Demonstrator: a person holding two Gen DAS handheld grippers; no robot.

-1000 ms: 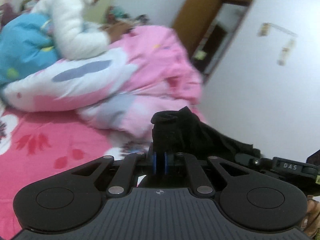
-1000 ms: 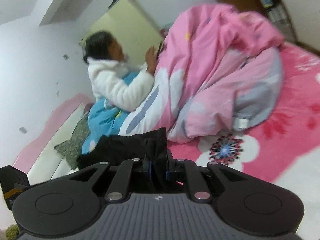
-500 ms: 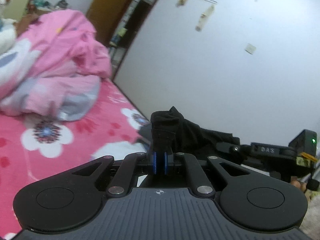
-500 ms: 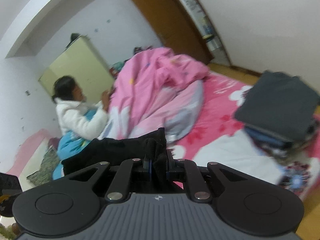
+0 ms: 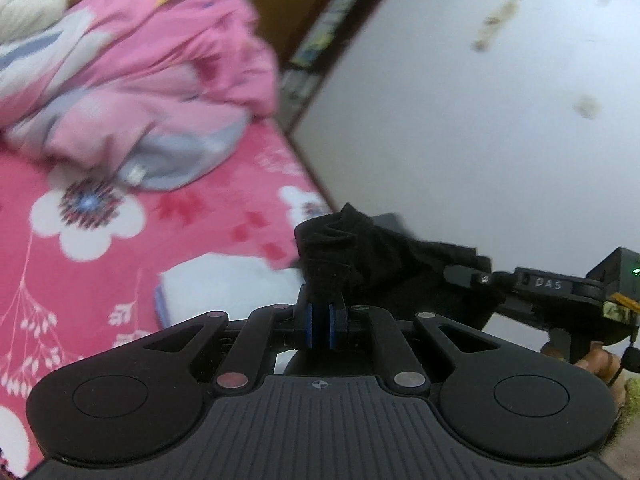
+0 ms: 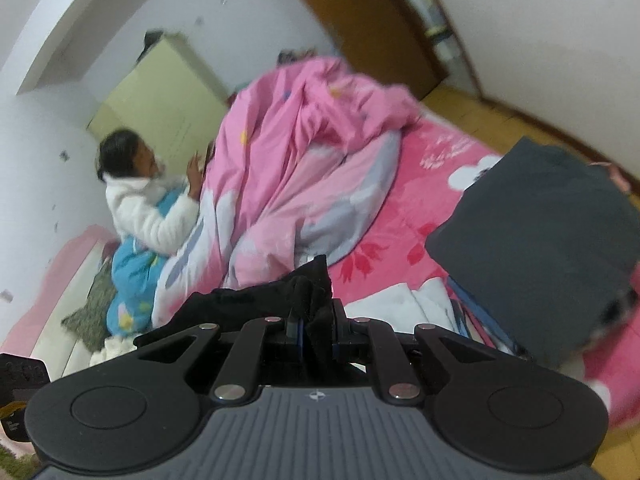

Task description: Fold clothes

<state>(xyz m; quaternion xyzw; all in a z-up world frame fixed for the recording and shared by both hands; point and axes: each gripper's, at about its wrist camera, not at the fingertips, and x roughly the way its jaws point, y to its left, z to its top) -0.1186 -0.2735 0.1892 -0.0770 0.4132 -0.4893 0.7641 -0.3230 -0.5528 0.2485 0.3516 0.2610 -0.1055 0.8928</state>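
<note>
Two hand-held grippers carry one black garment [image 5: 360, 256] stretched between them above a bed. The left gripper [image 5: 320, 324] has its jaws clamped on a bunched corner of the cloth, which sticks up past the blue pads. The right gripper [image 6: 316, 330] is likewise closed on a wad of the same garment [image 6: 280, 296]; in the left view it [image 5: 472, 276] shows at the far right with the cloth running to it

Below lies a pink floral sheet [image 5: 192, 216]. A folded white item [image 5: 224, 284] sits on it just beside the left gripper. In the right view a stack topped by a dark grey folded piece [image 6: 544, 236] rests at the bed's right edge, with wooden floor [image 6: 472, 100] beyond it. A heaped pink quilt [image 6: 304, 168] fills the middle and far side of the bed, and a person in a white top [image 6: 148, 216] sits behind it near the headboard. Bare sheet shows between the quilt, the white item and the stack. A white wall [image 5: 460, 128] stands close along the bed's edge in the left view
</note>
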